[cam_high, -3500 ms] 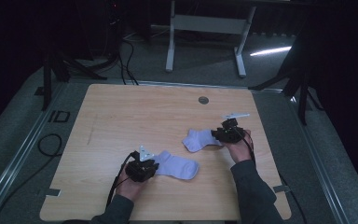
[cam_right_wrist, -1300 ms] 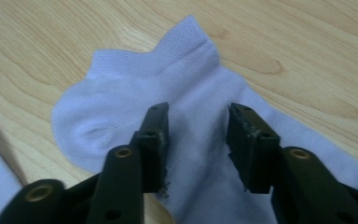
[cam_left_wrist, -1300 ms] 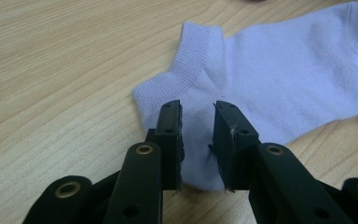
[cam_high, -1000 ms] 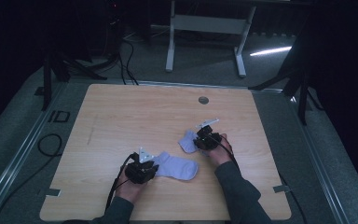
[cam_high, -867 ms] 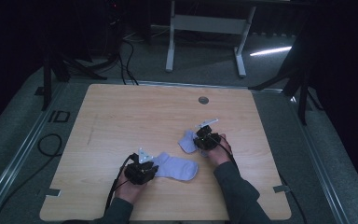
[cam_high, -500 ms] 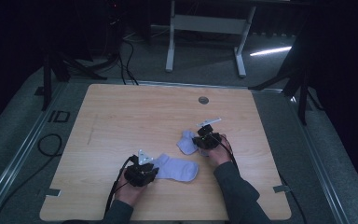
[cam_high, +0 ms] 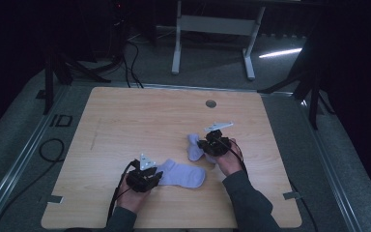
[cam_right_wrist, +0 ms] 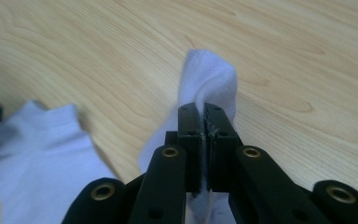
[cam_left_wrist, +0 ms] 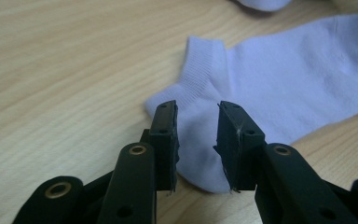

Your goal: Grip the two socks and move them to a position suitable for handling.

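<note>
Two pale lilac ankle socks are on the wooden table. One sock lies flat near the front. My left gripper hovers at its cuff and heel. Its jaws have just been opening a little, a clear gap stands between them, and the sock lies beneath without being pinched. The second sock is bunched and hangs from my right gripper, which is shut on its fabric just above the table, right of the flat sock.
A round cable hole sits near the table's far edge. Behind the table stand a white desk frame and floor cables. Tape marks lie at the front corners.
The right gripper carried its sock leftward toward the flat sock, then closed tight and lifted it slightly. The left gripper stayed at the flat sock's cuff.
</note>
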A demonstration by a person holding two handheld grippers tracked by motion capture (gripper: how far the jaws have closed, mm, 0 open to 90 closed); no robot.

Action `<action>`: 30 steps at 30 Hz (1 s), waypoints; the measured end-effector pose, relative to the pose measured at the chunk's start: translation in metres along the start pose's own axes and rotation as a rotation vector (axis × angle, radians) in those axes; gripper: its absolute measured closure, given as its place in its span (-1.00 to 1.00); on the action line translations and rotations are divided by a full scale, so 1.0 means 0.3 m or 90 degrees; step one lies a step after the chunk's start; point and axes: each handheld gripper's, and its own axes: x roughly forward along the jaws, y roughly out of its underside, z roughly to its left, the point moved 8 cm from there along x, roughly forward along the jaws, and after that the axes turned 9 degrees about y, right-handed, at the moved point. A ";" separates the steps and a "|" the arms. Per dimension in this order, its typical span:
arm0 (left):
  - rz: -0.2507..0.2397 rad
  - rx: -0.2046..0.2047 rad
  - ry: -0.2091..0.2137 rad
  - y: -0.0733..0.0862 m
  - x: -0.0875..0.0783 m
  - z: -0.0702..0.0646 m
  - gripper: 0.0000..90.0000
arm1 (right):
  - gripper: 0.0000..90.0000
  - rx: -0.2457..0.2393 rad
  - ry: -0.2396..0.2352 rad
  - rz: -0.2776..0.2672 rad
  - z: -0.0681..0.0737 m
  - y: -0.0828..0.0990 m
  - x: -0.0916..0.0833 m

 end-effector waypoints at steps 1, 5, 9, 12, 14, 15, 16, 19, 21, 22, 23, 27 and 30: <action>-0.002 -0.002 -0.002 -0.001 -0.003 0.004 0.51 | 0.92 -0.003 -0.001 -0.004 0.007 -0.003 -0.010; -0.011 -0.003 -0.008 -0.008 -0.013 0.013 0.51 | 0.92 -0.016 -0.007 -0.021 0.037 -0.021 -0.049; -0.020 -0.004 -0.009 -0.014 -0.020 0.013 0.51 | 0.92 -0.027 -0.017 -0.039 0.079 -0.038 -0.086; -0.026 -0.007 -0.013 -0.017 -0.028 0.021 0.50 | 0.92 -0.044 -0.028 -0.048 0.122 -0.043 -0.113; -0.027 -0.010 -0.015 -0.017 -0.032 0.024 0.50 | 0.92 -0.053 -0.034 -0.058 0.150 -0.047 -0.134; -0.031 -0.013 -0.018 -0.018 -0.038 0.029 0.50 | 0.92 -0.057 -0.036 -0.061 0.159 -0.049 -0.141; -0.031 -0.014 -0.018 -0.018 -0.039 0.031 0.50 | 0.92 -0.061 -0.039 -0.065 0.172 -0.052 -0.154; -0.034 -0.018 -0.015 -0.017 -0.046 0.032 0.51 | 0.91 -0.067 -0.047 -0.076 0.198 -0.060 -0.179; -0.034 -0.016 -0.013 -0.015 -0.050 0.030 0.55 | 0.91 -0.072 -0.053 -0.079 0.219 -0.062 -0.192; -0.032 -0.015 -0.012 -0.013 -0.052 0.028 0.57 | 0.91 -0.074 -0.058 -0.079 0.234 -0.061 -0.194; -0.030 -0.014 -0.009 -0.010 -0.054 0.025 0.59 | 0.91 -0.076 -0.060 -0.078 0.244 -0.059 -0.194; -0.014 -0.007 -0.005 0.009 -0.050 0.013 0.70 | 0.91 -0.083 -0.076 -0.064 0.290 -0.042 -0.166; 0.001 -0.008 -0.005 0.019 -0.037 0.016 0.74 | 0.91 -0.080 -0.088 -0.050 0.316 -0.034 -0.133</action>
